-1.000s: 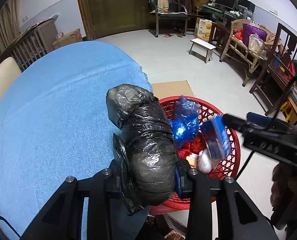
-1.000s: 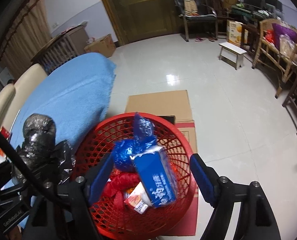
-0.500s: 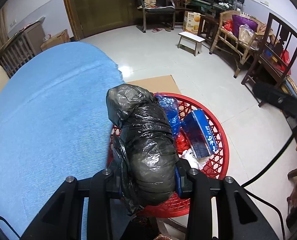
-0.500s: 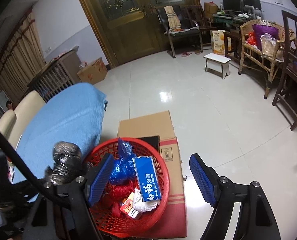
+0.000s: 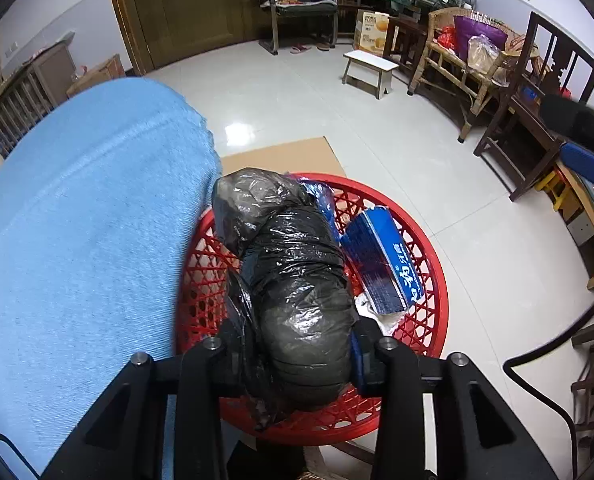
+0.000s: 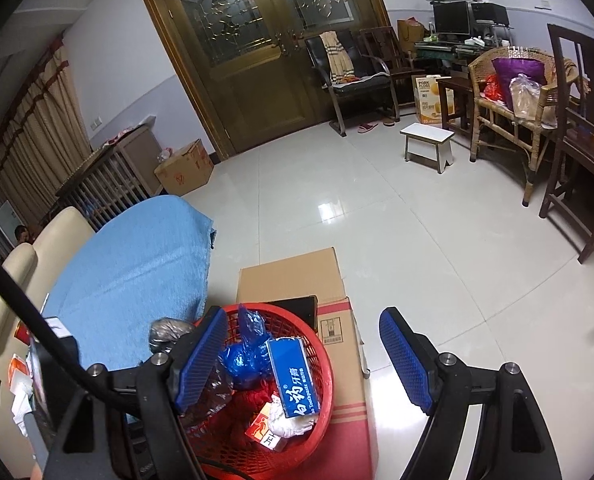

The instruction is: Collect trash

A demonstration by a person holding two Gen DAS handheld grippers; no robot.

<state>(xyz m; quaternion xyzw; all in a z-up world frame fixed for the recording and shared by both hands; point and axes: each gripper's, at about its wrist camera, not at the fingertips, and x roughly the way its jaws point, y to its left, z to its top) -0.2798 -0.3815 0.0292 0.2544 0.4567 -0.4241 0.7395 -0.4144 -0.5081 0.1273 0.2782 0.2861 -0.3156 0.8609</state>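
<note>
Left tool [image 5: 299,354] now carries the crumpled black plastic bag bundle [image 5: 293,280] off the blue cloth tabletop [image 5: 81,232] to above the red mesh basket [image 5: 429,276]; jaws just eased wider, pads touching it; drop looks imminent; right tool [image 6: 305,360] backs away, wide, empty.

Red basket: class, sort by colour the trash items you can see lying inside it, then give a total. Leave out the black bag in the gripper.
Blue: 2, the crumpled wrapper and toothpaste box
Red: 2, the bag and small carton
White: 1, the tissue
Total: 5
</note>
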